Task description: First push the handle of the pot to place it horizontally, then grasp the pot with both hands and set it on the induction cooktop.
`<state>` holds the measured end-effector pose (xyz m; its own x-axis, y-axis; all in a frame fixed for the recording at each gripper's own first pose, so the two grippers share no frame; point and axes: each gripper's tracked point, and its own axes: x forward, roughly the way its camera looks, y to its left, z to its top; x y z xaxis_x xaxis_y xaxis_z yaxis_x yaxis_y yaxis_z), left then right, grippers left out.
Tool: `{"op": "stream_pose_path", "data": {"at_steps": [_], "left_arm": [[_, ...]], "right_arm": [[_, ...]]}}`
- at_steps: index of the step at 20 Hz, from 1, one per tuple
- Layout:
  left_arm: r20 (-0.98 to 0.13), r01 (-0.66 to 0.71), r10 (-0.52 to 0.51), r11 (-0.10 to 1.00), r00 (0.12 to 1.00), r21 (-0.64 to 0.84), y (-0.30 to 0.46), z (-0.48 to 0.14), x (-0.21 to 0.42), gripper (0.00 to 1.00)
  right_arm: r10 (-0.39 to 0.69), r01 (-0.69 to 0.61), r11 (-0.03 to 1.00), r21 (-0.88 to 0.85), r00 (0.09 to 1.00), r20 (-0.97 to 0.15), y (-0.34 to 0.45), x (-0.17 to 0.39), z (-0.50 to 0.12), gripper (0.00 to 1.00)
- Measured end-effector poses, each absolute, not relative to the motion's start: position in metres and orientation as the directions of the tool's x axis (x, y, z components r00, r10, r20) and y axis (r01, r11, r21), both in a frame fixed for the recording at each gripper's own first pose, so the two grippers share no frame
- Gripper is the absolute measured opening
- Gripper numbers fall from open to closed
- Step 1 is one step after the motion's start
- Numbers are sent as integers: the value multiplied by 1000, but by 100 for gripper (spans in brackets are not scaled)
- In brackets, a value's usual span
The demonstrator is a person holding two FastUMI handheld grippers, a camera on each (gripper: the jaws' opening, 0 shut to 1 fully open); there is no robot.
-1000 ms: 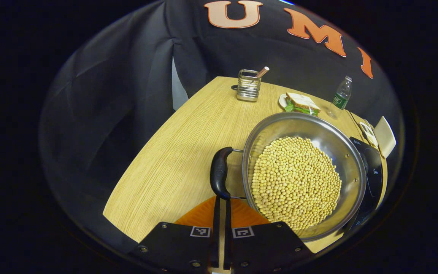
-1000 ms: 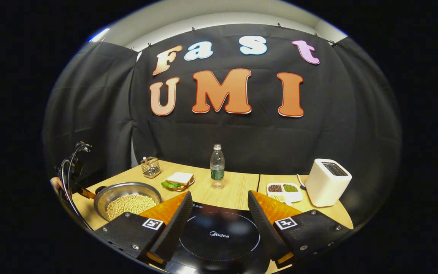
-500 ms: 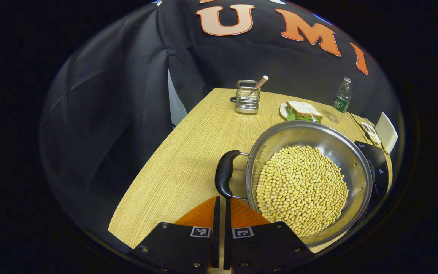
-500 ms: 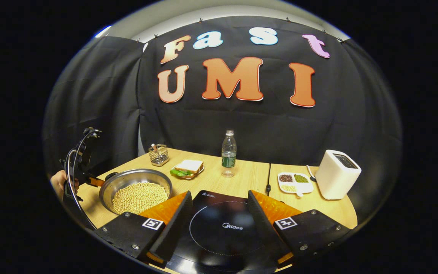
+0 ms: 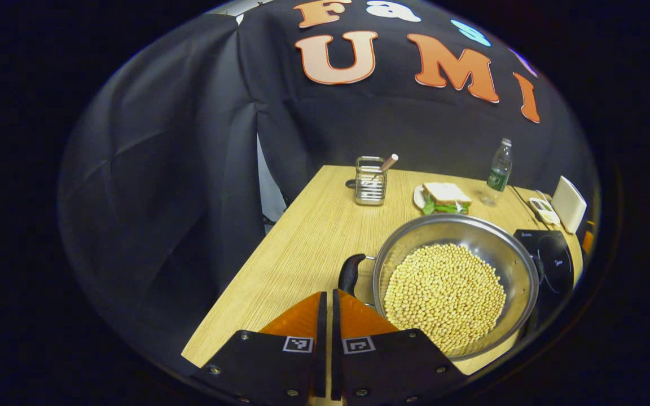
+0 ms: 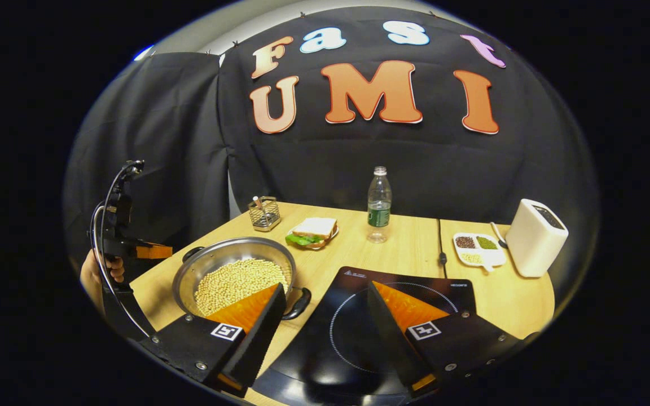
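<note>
Though L gripper (image 5: 326, 301) closed, pot (image 5: 455, 282) untouched.

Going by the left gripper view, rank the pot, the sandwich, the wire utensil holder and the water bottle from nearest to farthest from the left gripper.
1. Pot, just ahead of the left gripper, to its right.
2. Sandwich, beyond the pot.
3. Wire utensil holder, near the table's far edge; close to the sandwich's distance.
4. Water bottle, far right.

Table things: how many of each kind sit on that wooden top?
Cookware, steel pot of yellow beans: 1
Appliances, black induction cooktop, white toaster: 2
Food dishes, sandwich plate, white divided tray: 2
Clear plastic bottle: 1
Wire utensil holder: 1
Total: 7
</note>
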<state>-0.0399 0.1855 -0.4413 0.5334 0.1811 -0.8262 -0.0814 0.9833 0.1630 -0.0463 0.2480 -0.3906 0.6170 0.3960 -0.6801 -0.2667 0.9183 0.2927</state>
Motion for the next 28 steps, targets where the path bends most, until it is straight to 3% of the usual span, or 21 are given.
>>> {"op": "stream_pose_path", "data": {"at_steps": [2,4,5,7,8,10,14,22,28], "left_arm": [[-830,-63,142,990,540,129,176,-435,-37,7],[-835,-36,92,996,543,86,165,-424,-36,28],[-832,-26,70,997,550,67,158,-420,-31,44],[-822,-3,52,998,567,61,154,-411,-22,67],[-816,14,50,997,576,71,153,-406,-15,68],[-809,59,24,996,588,72,148,-397,-5,84],[-848,123,22,987,529,103,147,-409,-2,86],[-895,78,44,993,444,88,158,-465,-17,86],[-908,62,46,995,417,79,164,-501,-10,86]], "right_arm": [[419,-255,908,333,571,-705,264,-51,-397,91],[446,-239,895,377,523,-727,281,-55,-402,91],[457,-236,889,392,507,-731,289,-55,-403,91],[453,-220,891,397,480,-751,297,-54,-409,90],[447,-206,894,398,463,-765,300,-54,-414,90],[451,-179,892,415,412,-792,310,-56,-425,89],[439,-138,898,418,351,-827,319,-54,-448,86],[393,-68,919,389,271,-879,332,-58,-491,75],[321,-103,947,304,289,-902,335,-57,-500,71]]}}
